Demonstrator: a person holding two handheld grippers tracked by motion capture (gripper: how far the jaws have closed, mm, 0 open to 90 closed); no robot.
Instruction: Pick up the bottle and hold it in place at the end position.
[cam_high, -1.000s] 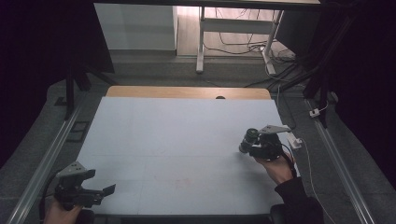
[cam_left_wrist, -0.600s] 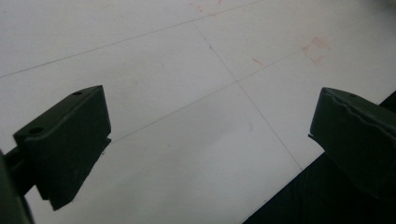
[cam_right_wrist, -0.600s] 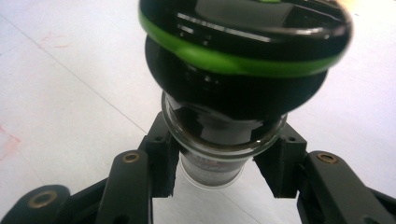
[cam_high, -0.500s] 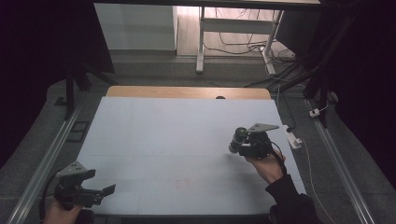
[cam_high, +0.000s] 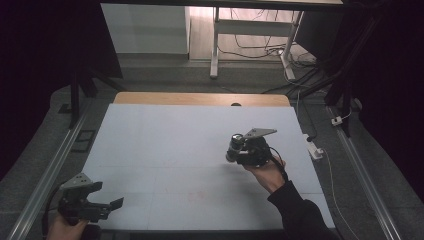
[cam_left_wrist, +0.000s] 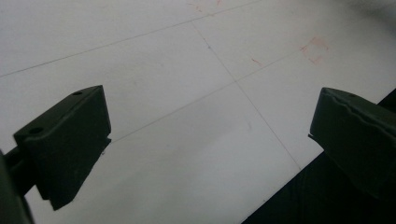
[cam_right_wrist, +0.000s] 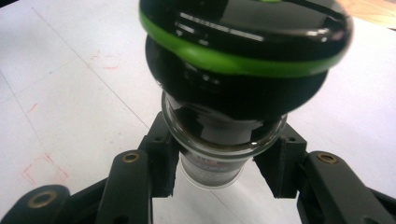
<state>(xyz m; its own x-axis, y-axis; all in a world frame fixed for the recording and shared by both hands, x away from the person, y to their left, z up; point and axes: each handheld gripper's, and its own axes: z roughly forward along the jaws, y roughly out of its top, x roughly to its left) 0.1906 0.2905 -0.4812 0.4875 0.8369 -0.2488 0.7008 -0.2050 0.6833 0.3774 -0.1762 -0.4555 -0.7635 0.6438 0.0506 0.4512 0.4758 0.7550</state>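
Observation:
My right gripper is shut on a dark glass bottle with a black cap ringed in green. It holds the bottle above the right middle of the white table top. In the right gripper view the bottle sits clamped at its neck between the two black jaws of that gripper, cap toward the camera. My left gripper hovers at the front left corner of the table, open with nothing in it. Its two jaws stand wide apart over the white surface in the left gripper view.
Thin pencil lines and faint red marks cross the white top. A wooden strip edges the far side. Metal rails run along both sides, and a white plug block with cable lies off the right edge.
My right gripper has carried the bottle leftward and a little away from the person, toward the table's middle. The left gripper has stayed where it was.

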